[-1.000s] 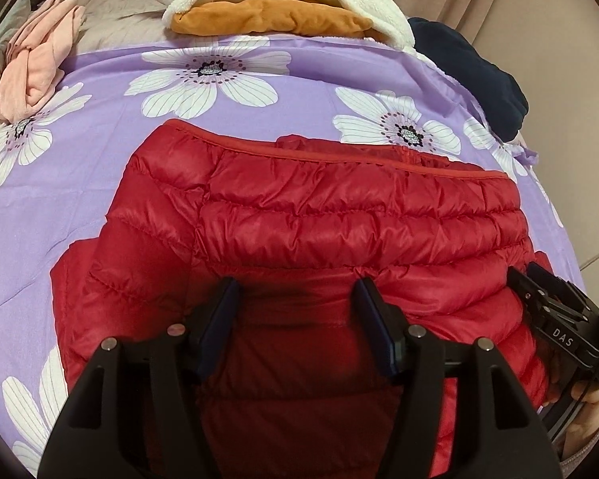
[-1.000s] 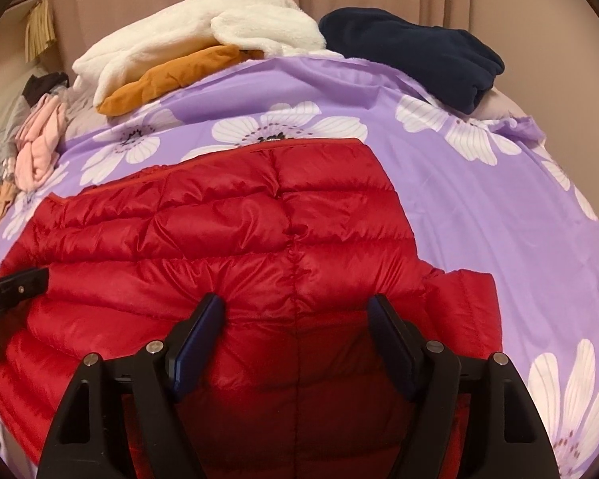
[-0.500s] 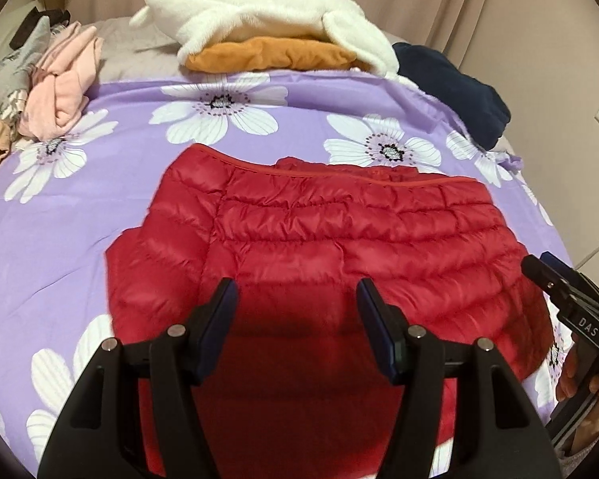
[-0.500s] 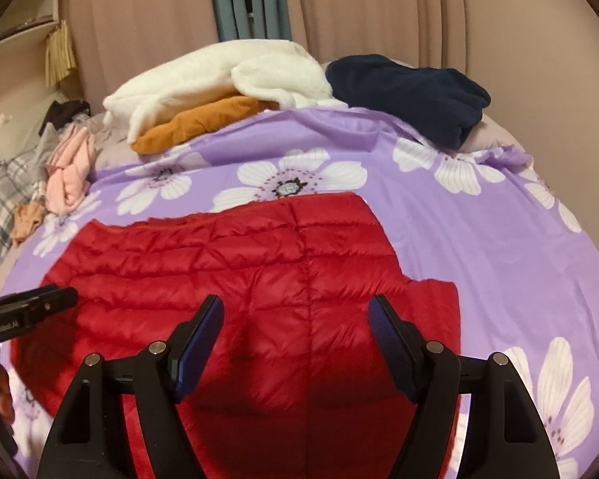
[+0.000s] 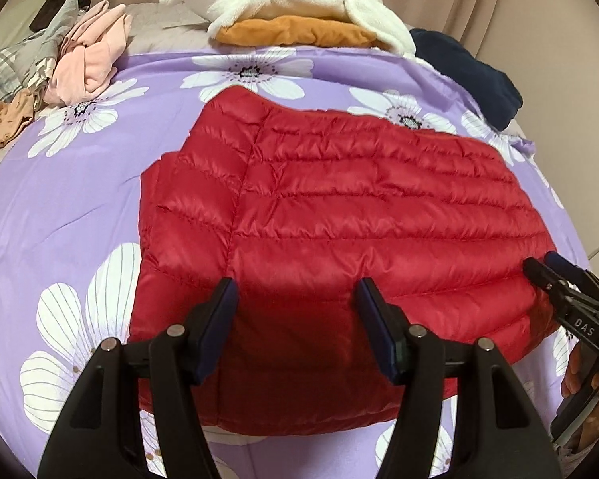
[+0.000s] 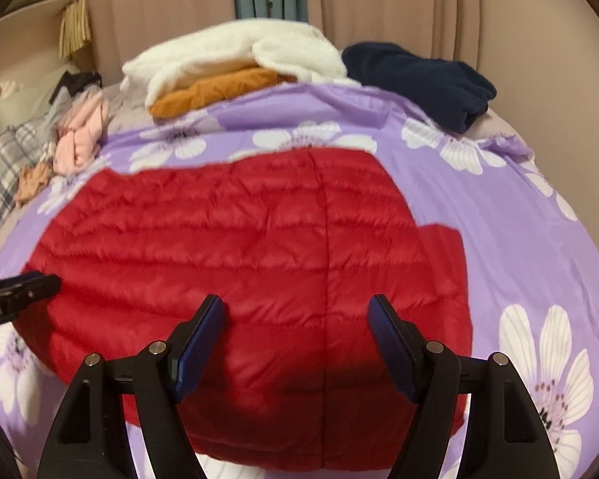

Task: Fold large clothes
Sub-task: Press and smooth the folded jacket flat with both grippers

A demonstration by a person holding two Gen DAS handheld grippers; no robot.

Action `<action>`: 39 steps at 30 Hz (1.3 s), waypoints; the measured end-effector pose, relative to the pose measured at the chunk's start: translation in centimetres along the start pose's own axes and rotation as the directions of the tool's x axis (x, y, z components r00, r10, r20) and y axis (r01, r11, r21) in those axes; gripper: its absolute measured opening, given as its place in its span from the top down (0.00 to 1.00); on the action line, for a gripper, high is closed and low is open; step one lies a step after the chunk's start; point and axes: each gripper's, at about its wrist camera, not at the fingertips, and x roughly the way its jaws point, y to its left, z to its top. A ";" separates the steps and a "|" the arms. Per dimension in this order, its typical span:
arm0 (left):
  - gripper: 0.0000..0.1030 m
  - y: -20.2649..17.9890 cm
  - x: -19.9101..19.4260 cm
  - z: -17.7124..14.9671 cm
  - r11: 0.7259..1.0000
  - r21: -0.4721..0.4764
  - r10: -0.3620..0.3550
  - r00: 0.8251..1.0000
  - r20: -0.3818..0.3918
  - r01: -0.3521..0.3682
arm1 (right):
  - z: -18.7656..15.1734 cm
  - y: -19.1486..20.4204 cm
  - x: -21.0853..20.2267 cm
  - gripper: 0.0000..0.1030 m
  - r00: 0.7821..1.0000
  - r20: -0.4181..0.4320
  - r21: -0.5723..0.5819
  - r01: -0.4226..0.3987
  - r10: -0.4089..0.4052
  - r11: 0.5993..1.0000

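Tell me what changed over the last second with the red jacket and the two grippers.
Both grippers pulled back from the red puffer jacket: the left gripper and right gripper now see it whole, with purple floral sheet showing along its near edge. Neither took hold or let go; both jaws stayed open and empty. The jacket lies folded as before, and the clothes piles behind are unmoved.

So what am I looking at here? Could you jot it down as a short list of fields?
place: a bed under a purple flowered cover
main item: red puffer jacket, lying flat and folded on the cover
left gripper: open, empty, above the jacket's near edge
right gripper: open, empty, above the jacket
far edge: white fleece on an orange garment, navy garment beside them
left side: pink clothes in a heap
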 end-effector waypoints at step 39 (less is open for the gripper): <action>0.37 2.9 -1.2 -2.3 0.994 -0.082 -0.073 0.997 0.002 0.073 | 3.6 0.0 1.1 0.31 0.999 0.002 0.102 -0.033 0.033 0.994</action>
